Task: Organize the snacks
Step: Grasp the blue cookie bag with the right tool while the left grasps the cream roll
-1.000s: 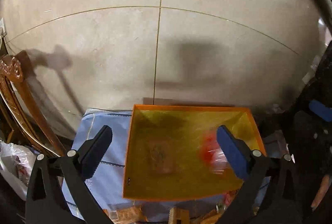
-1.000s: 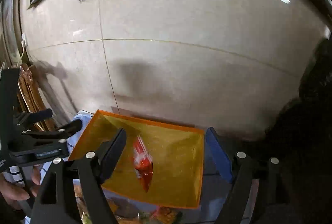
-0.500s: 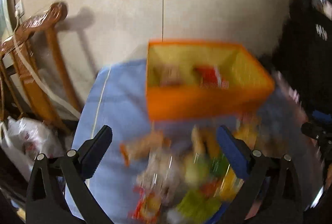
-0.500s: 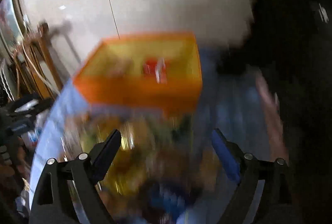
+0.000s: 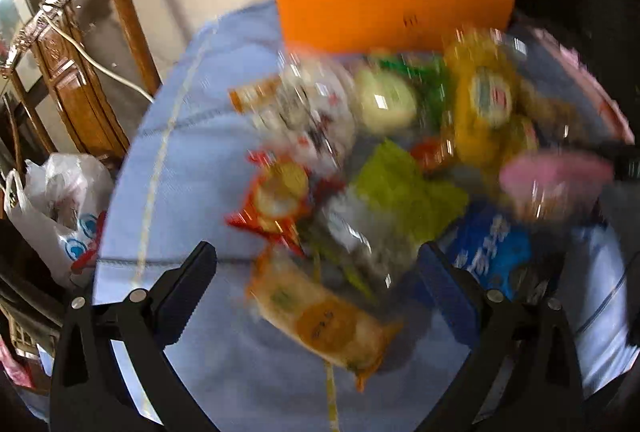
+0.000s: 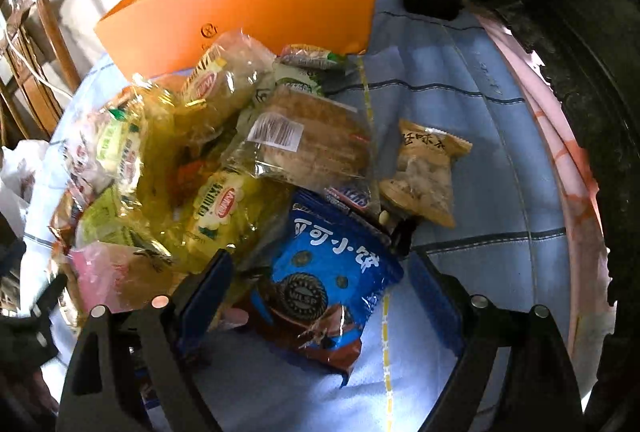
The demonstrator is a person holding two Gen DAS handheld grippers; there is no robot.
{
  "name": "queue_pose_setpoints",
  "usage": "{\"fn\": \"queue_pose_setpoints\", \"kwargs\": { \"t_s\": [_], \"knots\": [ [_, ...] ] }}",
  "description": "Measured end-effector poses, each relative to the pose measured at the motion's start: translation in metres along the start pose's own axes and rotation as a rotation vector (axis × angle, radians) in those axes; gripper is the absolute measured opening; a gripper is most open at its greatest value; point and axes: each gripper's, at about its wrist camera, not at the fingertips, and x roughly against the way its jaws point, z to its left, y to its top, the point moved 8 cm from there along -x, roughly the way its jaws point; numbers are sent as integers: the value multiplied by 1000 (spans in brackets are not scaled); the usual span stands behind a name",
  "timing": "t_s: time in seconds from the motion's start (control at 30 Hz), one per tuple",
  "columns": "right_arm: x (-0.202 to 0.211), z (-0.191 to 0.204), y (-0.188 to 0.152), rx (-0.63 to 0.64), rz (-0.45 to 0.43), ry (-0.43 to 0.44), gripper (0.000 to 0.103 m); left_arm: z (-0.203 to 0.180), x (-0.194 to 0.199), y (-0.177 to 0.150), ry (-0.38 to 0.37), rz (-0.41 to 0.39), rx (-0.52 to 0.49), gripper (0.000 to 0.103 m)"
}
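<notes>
A heap of snack packets lies on a blue cloth [image 6: 460, 136] in front of an orange box [image 6: 256, 0]. My right gripper [image 6: 320, 284] hangs open over a blue cookie bag [image 6: 332, 272], which lies between its wide-spread fingers; the pads stand clear of it. Behind that bag lie a clear pack of brown bread [image 6: 316, 144], a tan packet [image 6: 428, 172] and yellow packets [image 6: 220, 204]. In the blurred left wrist view my left gripper [image 5: 316, 280] is open above a tan-orange packet [image 5: 324, 320], with a red packet [image 5: 276, 200], a green one [image 5: 404, 188] and the orange box [image 5: 384, 4] beyond.
A carved wooden chair [image 5: 80, 72] with a white cord stands left of the cloth, and a white plastic bag [image 5: 52, 208] sits below it. Dark carved furniture [image 6: 560, 32] and a pink edge [image 6: 560, 136] border the right side. A pale tiled wall rises behind the box.
Both grippers have dropped from over the orange box down toward the snack heap in front of it. A red packet that was falling from the right gripper lies in the box.
</notes>
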Motion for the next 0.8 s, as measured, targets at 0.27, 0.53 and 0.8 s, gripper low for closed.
{"fn": "queue_pose_setpoints", "kwargs": {
  "t_s": [0.27, 0.53, 0.8],
  "knots": [
    [-19, 2, -13, 87, 53, -2, 59, 1, -23, -26, 2, 64, 71, 51],
    [4, 21, -22, 166, 22, 39, 39, 6, -8, -25, -48, 37, 77, 30],
    [55, 24, -17, 137, -75, 136, 39, 3, 38, 14, -93, -125, 45, 26]
  ]
}}
